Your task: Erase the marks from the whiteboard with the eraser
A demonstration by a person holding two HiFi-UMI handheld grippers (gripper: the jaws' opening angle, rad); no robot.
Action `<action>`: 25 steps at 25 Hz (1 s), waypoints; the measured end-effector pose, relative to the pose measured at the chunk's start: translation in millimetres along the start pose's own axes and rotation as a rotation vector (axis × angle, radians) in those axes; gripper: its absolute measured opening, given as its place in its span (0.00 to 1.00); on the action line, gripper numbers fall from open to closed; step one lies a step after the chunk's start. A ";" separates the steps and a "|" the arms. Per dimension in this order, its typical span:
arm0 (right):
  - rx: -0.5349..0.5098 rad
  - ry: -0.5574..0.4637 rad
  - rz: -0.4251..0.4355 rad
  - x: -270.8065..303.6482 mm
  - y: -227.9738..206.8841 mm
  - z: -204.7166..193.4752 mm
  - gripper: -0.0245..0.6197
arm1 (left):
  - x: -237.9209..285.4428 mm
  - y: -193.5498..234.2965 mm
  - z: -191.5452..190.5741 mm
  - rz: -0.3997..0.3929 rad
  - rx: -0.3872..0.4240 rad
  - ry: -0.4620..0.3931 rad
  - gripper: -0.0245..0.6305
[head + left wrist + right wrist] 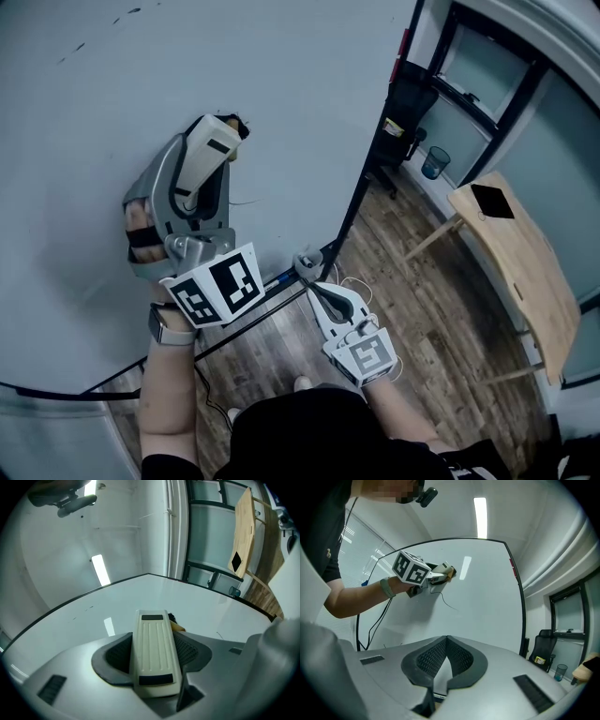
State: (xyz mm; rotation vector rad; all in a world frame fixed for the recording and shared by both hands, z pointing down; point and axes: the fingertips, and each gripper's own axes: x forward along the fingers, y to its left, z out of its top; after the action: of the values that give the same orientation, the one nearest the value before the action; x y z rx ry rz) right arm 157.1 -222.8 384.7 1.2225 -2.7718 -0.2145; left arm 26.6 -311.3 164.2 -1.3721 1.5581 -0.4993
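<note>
my left gripper point(223, 141) and right gripper point(309, 272) are grey moulded shells with dark ribbed pads point(431, 660) inside. the left cube point(217, 286) and right cube point(367, 354) are white with black square markers. i see a grey wristband point(169, 328) and a black short-sleeved shirt point(309, 431).

Wooden table point(532, 274) — black chair point(405, 105) nearby

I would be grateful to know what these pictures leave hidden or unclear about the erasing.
- Eraser wiping side: every view, it faces the whiteboard.
- Any marks beneath it: head view, covered by the left gripper.
- Small marks top left: head view, too small to read.
</note>
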 end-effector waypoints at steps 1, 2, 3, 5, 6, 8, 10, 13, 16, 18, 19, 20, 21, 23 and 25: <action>0.001 -0.001 -0.004 -2.7 -2.1 0.1 0.08 | 4.6 -0.2 4.8 -0.005 0.003 0.002 0.44; 0.003 0.000 -0.007 -5.4 -3.6 -0.4 0.08 | 8.9 0.2 9.3 -0.007 0.004 0.003 0.44; 0.004 0.003 -0.009 -8.0 -4.5 -1.4 0.08 | 12.7 1.4 13.8 -0.007 0.003 0.004 0.44; 0.006 0.012 -0.007 -12.7 -5.3 -4.4 0.08 | 19.4 4.8 22.1 -0.003 0.003 0.006 0.44; 0.009 0.016 -0.007 -14.9 -5.8 -6.0 0.08 | 21.7 6.4 25.3 -0.001 0.004 0.006 0.44; 0.016 0.022 -0.009 -17.9 -7.9 -9.3 0.08 | 23.2 7.6 28.0 0.012 0.002 0.003 0.44; 0.018 0.026 -0.009 -18.5 -9.9 -11.5 0.08 | 21.3 7.6 27.2 0.039 -0.001 -0.014 0.44; 0.020 0.026 -0.006 -19.0 -11.0 -12.7 0.08 | 15.0 6.4 21.9 0.061 -0.014 -0.023 0.44; 0.027 0.030 0.006 -17.9 -10.2 -15.8 0.08 | 5.4 5.0 11.7 0.068 -0.043 -0.011 0.44; 0.030 0.036 0.021 -14.9 -7.4 -18.9 0.08 | -2.2 3.1 3.6 0.075 -0.063 -0.005 0.44; 0.029 0.038 0.031 -12.7 -5.1 -20.2 0.08 | -6.3 1.5 -0.7 0.078 -0.070 -0.003 0.44; 0.028 0.040 0.043 -10.0 -2.1 -21.3 0.08 | -10.8 -0.6 -5.3 0.081 -0.075 -0.002 0.44; 0.028 0.041 0.057 -6.8 1.7 -22.4 0.08 | -15.5 -2.9 -10.4 0.084 -0.079 0.000 0.44; 0.028 0.042 0.088 0.3 11.7 -23.6 0.08 | -25.6 -7.0 -21.7 0.086 -0.086 0.007 0.44; 0.030 0.044 0.118 6.3 21.5 -23.9 0.08 | -36.1 -10.3 -32.3 0.088 -0.093 0.018 0.44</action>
State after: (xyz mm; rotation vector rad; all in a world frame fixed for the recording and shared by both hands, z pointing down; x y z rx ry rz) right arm 140.9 -215.2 412.1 1.0522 -2.8070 -0.1345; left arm 1.1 -290.2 201.0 -1.3651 1.6665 -0.3906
